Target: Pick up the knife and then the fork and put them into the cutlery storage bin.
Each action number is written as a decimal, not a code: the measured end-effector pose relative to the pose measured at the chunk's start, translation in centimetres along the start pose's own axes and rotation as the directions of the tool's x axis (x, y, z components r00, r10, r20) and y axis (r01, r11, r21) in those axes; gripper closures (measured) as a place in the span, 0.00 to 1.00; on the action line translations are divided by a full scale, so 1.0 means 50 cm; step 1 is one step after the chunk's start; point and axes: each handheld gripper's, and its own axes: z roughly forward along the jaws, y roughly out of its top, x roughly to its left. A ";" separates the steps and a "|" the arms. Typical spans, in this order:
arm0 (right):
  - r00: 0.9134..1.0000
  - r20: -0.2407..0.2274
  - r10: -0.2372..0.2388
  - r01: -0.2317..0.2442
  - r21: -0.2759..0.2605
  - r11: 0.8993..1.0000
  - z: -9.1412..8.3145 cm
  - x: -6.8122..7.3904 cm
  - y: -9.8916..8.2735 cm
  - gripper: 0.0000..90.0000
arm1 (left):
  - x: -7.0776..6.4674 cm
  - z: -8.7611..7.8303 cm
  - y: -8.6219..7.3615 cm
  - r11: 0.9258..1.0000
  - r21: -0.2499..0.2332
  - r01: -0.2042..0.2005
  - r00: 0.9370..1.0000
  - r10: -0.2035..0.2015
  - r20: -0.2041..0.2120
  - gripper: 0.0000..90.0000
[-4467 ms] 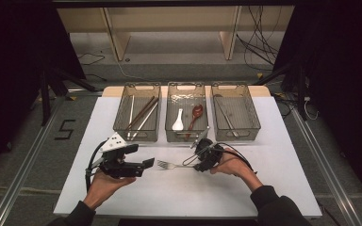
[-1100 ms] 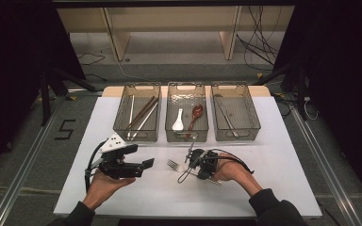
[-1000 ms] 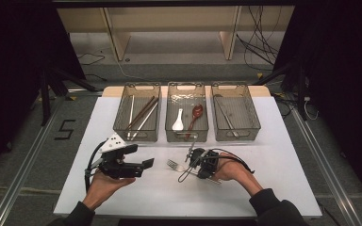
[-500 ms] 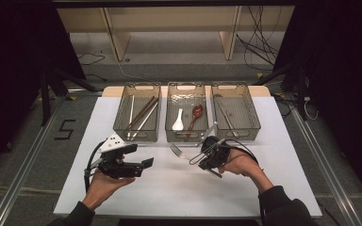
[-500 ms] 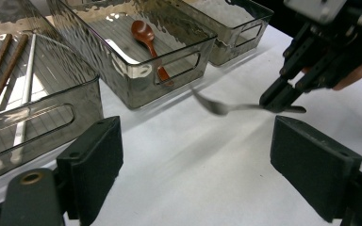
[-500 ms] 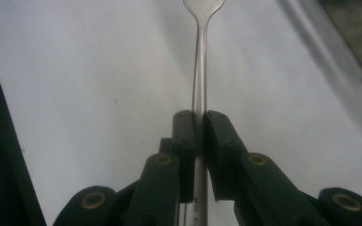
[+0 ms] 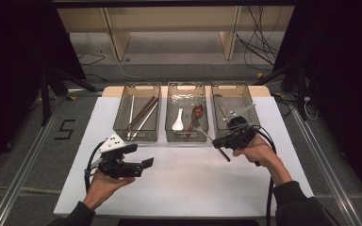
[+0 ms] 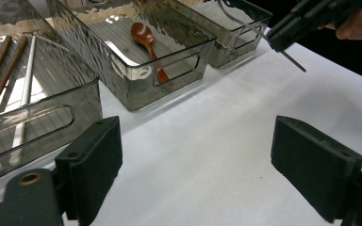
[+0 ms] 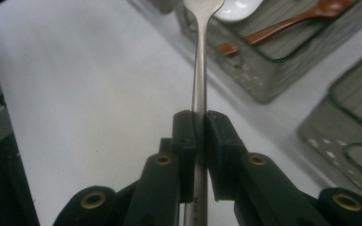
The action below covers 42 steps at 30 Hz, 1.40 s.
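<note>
Where the gripper (image 9: 199,123) clamps, the fork (image 9: 199,66) is slim steel.

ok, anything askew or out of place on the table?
Nothing stands out. The three bins sit in a straight row with utensils lying inside. The right gripper is clamped on a metal fork near the middle and right bins; the left gripper is open over bare tabletop.

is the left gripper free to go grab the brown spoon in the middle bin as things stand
Probably yes. The left gripper is open and holds nothing, bare table lies between it and the middle bin, and the brown spoon lies uncovered inside; the bin's wall means coming in from above.
</note>
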 end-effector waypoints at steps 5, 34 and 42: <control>0.998 0.032 0.060 -0.059 -0.057 0.997 -0.026 -0.033 -0.003 0.92 | 0.000 -0.001 -0.001 1.000 -0.013 0.006 1.000 -0.006 0.002 0.18; 0.905 0.251 0.343 -0.297 -0.204 0.933 -0.071 -0.183 0.069 0.92 | 0.002 -0.004 0.000 1.000 -0.027 0.001 1.000 -0.001 0.006 0.18; 0.884 0.286 0.370 -0.328 -0.187 0.926 -0.059 -0.203 0.077 0.92 | 0.000 -0.004 0.000 1.000 -0.028 0.000 1.000 0.000 0.003 0.18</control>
